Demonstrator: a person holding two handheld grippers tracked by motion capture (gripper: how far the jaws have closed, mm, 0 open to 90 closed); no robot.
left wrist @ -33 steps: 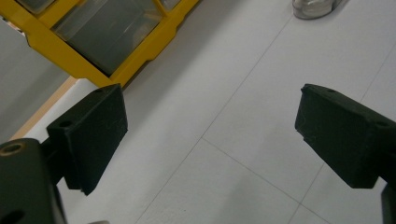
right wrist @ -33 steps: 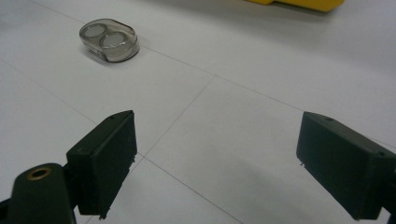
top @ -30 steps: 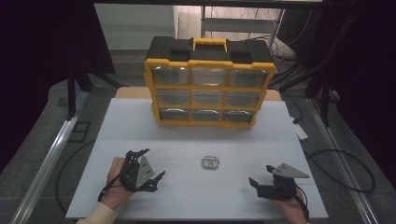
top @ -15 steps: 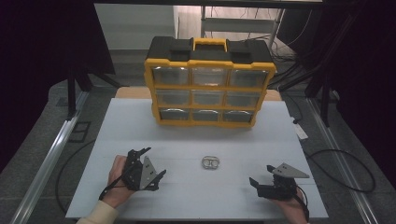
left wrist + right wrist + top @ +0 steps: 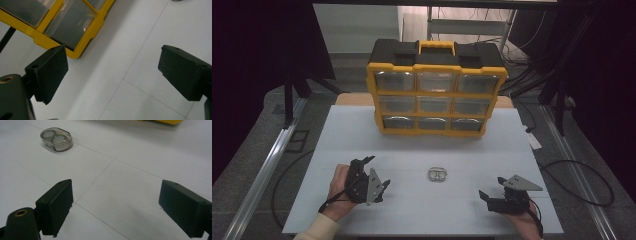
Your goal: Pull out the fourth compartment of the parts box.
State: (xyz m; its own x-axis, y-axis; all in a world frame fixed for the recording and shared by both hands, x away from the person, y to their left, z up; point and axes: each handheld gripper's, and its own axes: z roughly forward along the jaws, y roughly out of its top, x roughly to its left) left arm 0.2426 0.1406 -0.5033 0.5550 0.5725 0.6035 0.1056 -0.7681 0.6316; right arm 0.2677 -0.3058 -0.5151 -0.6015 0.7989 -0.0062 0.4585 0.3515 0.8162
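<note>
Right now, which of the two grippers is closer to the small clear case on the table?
The left gripper looks slightly closer to the small clear case; the right gripper sits farther off, lower right. Both have fingers open, touching nothing.

A white table [image 5: 362, 135] carries a yellow organizer [image 5: 435, 90] at its far middle, standing upright with a black top and a yellow handle [image 5: 435, 47]. Its front shows nine clear drawers in three rows of three. Thin seam lines cross the tabletop. Black cables [image 5: 577, 170] lie on the grey floor to the right, and a metal rail [image 5: 262, 175] runs along the left side. A shelf frame [image 5: 472, 20] stands behind.
</note>
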